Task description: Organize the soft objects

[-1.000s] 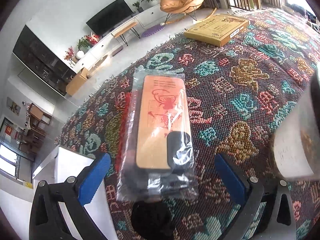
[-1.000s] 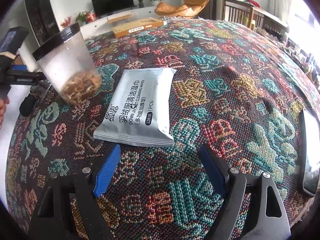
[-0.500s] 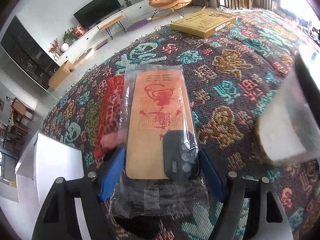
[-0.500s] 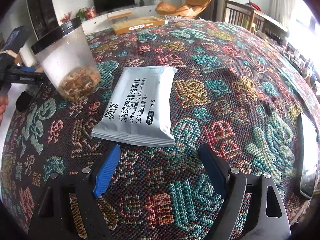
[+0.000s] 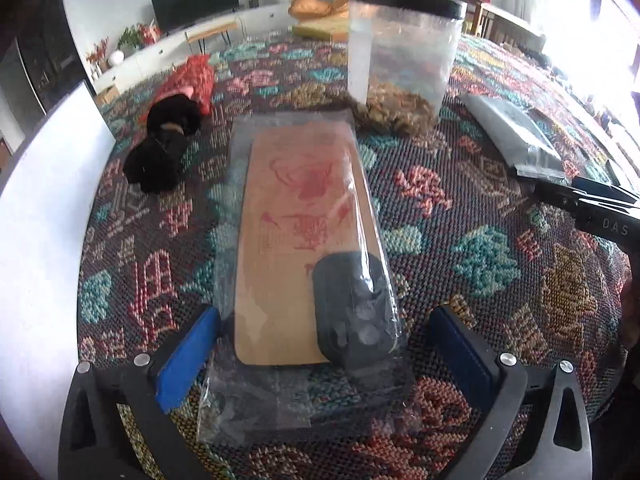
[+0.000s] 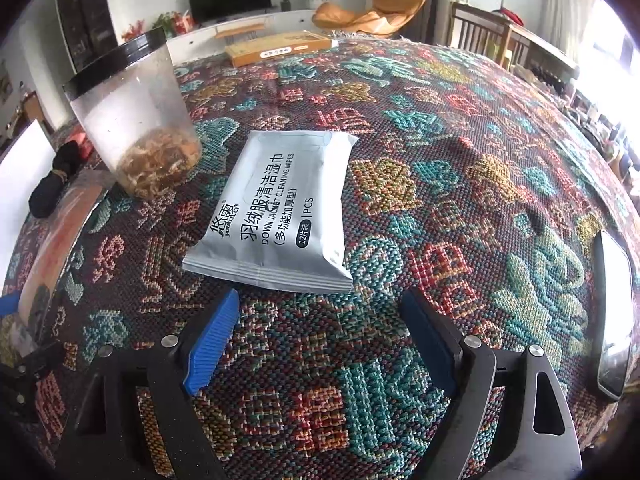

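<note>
A clear plastic bag (image 5: pixel 304 240) with an orange card and a black pad inside lies flat on the patterned cloth (image 5: pixel 480 264). My left gripper (image 5: pixel 324 352) straddles its near end; the jaws are opening and the blue pads stand off the bag's sides. A black soft bundle (image 5: pixel 160 152) and a red mesh pouch (image 5: pixel 192 80) lie far left. In the right wrist view a grey wipes pack (image 6: pixel 276 216) lies just ahead of my right gripper (image 6: pixel 320 340), which is open with nothing between its fingers. The bag (image 6: pixel 60 240) shows at that view's left edge.
A clear jar (image 5: pixel 400 60) with a black lid and dried bits stands just beyond the bag, also the jar (image 6: pixel 136 120). A white box (image 5: pixel 40 240) borders the left. A yellow flat box (image 6: pixel 280 48) lies far back; a shiny flat device (image 6: pixel 612 312) sits at the right edge.
The left gripper shut on the plastic bag, swung it away from the red pouch toward the jar, and now its jaws stand wide again. The right gripper has not moved.
</note>
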The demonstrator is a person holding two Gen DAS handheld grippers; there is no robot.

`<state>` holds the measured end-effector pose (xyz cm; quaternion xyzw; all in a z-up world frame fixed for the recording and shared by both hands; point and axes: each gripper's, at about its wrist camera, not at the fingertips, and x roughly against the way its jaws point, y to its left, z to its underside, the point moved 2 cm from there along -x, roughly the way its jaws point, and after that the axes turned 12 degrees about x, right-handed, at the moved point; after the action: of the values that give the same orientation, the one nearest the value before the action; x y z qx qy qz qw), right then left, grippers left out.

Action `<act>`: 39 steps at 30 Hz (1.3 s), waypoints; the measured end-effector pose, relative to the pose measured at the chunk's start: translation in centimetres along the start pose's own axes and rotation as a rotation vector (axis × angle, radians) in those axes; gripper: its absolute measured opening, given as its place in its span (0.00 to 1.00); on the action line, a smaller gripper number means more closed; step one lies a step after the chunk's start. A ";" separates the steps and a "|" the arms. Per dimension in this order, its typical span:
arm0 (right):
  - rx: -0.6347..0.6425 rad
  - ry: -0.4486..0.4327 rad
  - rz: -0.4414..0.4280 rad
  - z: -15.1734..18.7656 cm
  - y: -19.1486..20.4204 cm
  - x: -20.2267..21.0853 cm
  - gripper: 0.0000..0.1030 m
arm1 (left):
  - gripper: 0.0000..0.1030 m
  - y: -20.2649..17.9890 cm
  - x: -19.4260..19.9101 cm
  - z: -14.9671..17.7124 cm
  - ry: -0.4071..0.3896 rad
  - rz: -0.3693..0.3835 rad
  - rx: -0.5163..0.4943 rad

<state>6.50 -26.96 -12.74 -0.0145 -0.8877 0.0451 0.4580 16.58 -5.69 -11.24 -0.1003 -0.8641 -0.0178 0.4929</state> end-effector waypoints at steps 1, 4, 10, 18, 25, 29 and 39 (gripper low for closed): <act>-0.001 0.000 -0.001 0.0 0.0 0.0 0.84 | 1.00 0.0 -0.2 -0.2 -0.005 0.017 0.005; 0.003 0.000 0.005 0.0 0.0 0.0 0.84 | 1.00 0.8 -0.5 -0.6 -0.030 0.032 0.050; 0.005 -0.003 0.010 0.0 0.0 -0.2 0.86 | 1.00 1.0 -0.6 -0.9 -0.044 0.036 0.052; 0.005 -0.004 0.011 0.0 0.1 -0.2 0.86 | 1.00 1.0 -0.5 -0.7 -0.045 0.036 0.052; 0.005 -0.004 0.011 0.0 0.1 -0.2 0.86 | 1.00 1.0 -0.5 -0.7 -0.045 0.036 0.052; 0.005 -0.004 0.011 0.0 0.1 -0.2 0.86 | 1.00 1.0 -0.5 -0.7 -0.045 0.036 0.053; 0.005 -0.005 0.011 0.0 0.1 -0.2 0.86 | 1.00 1.0 -0.5 -0.7 -0.045 0.036 0.053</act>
<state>6.63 -26.83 -12.95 -0.0178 -0.8886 0.0499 0.4557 17.64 -4.92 -11.37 -0.1029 -0.8732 0.0163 0.4761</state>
